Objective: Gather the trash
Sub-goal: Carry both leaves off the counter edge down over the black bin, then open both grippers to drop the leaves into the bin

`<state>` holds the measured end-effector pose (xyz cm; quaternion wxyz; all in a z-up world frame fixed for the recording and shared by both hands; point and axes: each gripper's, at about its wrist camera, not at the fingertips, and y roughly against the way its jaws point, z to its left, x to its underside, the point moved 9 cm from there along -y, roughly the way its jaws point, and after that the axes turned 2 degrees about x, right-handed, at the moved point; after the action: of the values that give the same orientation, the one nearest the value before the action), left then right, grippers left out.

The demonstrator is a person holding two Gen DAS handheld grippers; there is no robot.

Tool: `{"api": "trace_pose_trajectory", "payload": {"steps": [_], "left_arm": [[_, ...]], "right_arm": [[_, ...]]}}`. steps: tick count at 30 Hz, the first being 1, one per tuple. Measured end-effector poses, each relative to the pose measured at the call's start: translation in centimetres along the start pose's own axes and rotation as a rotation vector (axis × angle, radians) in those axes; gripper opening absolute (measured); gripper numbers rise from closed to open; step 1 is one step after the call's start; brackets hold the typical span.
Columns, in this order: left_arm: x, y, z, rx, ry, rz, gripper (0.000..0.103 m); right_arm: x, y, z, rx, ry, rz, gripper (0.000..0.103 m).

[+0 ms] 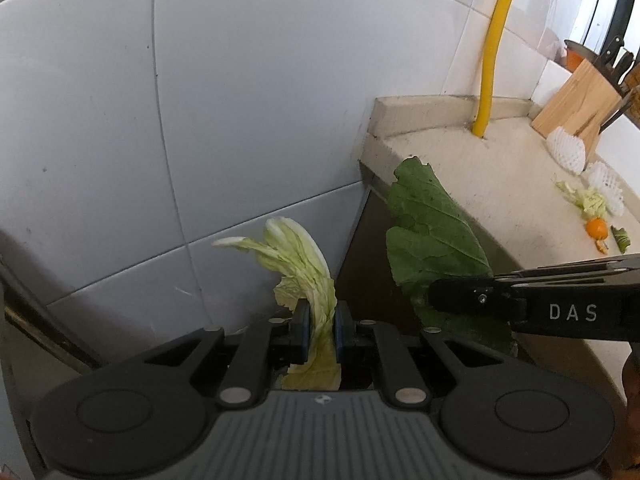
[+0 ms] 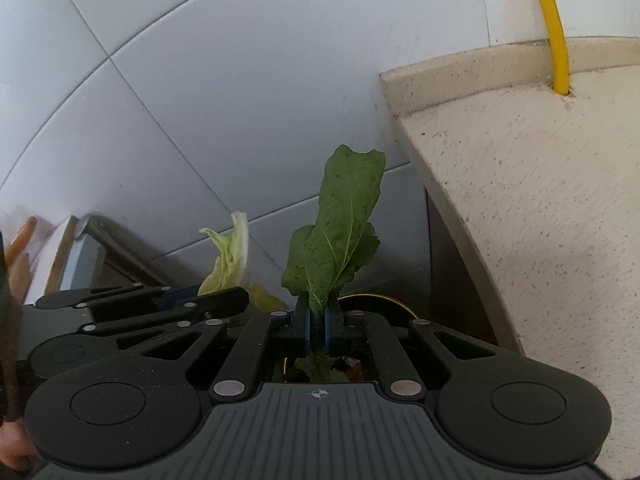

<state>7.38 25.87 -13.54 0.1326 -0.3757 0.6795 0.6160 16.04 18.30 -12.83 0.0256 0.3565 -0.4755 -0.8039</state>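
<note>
Left tongs (image 1: 319,334) clamping a pale cabbage leaf (image 1: 304,276); right tongs (image 2: 317,330) clamping a dark green leaf (image 2: 340,224), both nearly closed, beside the counter (image 1: 500,184) edge. Advising steady pinch, releasing only over the bin. Bin rim (image 2: 376,300) possibly glimpsed beneath right tongs; contents unclear. Scraps (image 1: 592,208) remaining on counter beyond.

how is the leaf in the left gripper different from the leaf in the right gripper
The left gripper holds a cabbage leaf that is pale yellow-green; the right gripper holds a dark leaf that is deep green.
The cabbage leaf is ribbed and crinkled and curls over to one side; the dark leaf is flatter, with one thin midrib, and stands nearly straight.
Both are pinched near the base between shut blue pads, tips up, beside the counter.
</note>
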Motion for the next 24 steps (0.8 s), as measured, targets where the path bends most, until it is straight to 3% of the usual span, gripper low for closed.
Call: {"api": "trace_pose_trajectory", "payload": {"steps": [19, 24], "left_arm": [[0.4, -1.2, 0.3, -0.011, 0.011, 0.058, 0.008], [0.5, -1.4, 0.5, -0.015, 0.022, 0.077, 0.015]], "right_arm": [[0.6, -2.7, -0.2, -0.005, -0.058, 0.066, 0.009], [0.6, -3.8, -0.6, 0.003, -0.090, 0.083, 0.019]]}}
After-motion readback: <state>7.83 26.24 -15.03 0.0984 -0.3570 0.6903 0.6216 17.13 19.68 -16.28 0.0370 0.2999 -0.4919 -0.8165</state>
